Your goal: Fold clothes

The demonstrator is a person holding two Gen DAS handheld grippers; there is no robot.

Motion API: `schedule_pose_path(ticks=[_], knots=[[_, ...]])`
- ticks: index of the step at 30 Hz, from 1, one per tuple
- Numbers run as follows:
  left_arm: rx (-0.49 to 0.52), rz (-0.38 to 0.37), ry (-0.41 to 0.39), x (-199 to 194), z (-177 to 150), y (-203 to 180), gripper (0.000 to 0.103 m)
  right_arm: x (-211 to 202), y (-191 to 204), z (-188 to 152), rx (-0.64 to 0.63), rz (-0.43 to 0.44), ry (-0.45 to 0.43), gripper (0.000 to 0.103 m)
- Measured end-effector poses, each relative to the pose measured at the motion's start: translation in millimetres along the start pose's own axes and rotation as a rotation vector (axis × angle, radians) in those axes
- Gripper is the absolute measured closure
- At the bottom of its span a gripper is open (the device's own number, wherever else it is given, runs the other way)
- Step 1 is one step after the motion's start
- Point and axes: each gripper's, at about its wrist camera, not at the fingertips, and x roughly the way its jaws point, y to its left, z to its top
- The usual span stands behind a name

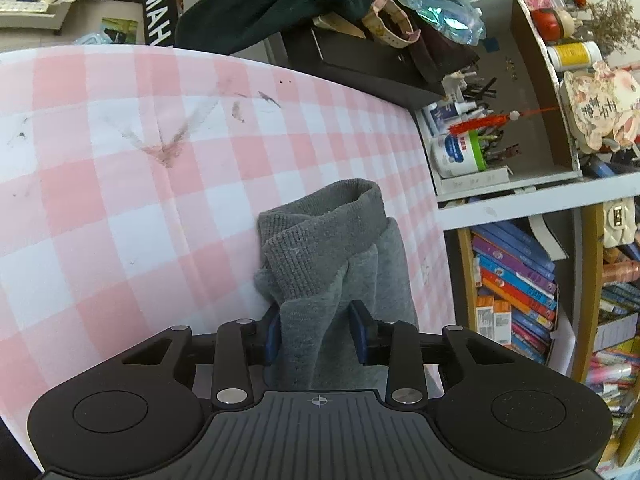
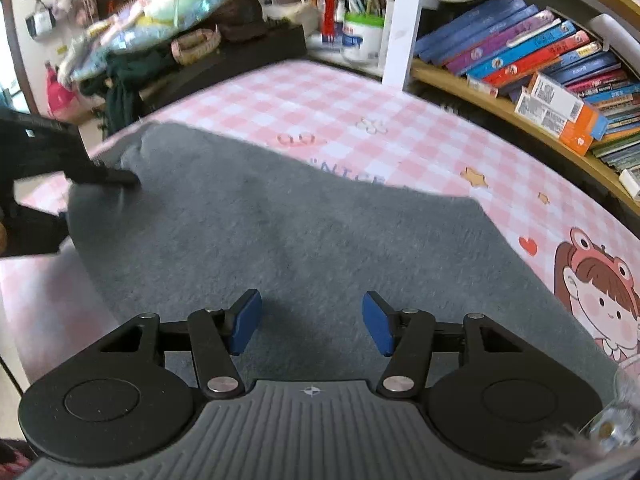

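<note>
A grey knit garment (image 2: 300,232) lies spread over the pink checked tablecloth (image 2: 360,100). In the left wrist view its ribbed cuff end (image 1: 320,232) stands bunched up in front of my left gripper (image 1: 316,332), whose blue pads (image 1: 273,334) are shut on the fabric just behind the cuff. From the right wrist view that gripper (image 2: 122,178) shows at the garment's far left corner. My right gripper (image 2: 312,322) hovers over the garment's near middle, open, with only flat cloth below it.
A bookshelf (image 2: 520,56) with tilted books runs along the right side. A pen holder (image 2: 362,36), a black case (image 1: 360,60) and a dark green cloth pile (image 1: 272,0) crowd the table's far edge. A printed cartoon girl (image 2: 596,296) marks the cloth's right end.
</note>
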Motion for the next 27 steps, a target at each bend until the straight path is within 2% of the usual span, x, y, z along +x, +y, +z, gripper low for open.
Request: schedule_pose_path(ticks=[4,8,12,13,27], knots=[[0.038,0.038,0.022,1.9,1.8,-6.8,0.074,0.1,0.3,-3.0,0.05,-0.023,0.002,0.049],[0.097,0.077,0.042,4.9,2.8,-16.2,0.075,-9.3,0.7,-8.8,0.104,-0.073,-0.036,0.049],[0.122,0.081,0.066,7.1,5.9,-17.6,0.074,-1.7,-2.6,-17.9,0.166,-0.083,0.019,0.048],[0.132,0.084,0.073,7.7,6.3,-18.8,0.074,-2.1,-2.2,-19.4,0.175,-0.087,0.01,0.048],[0.272,0.136,0.133,16.9,9.8,-36.6,0.073,-5.2,14.2,-26.9,0.227,-0.18,-0.012,0.048]])
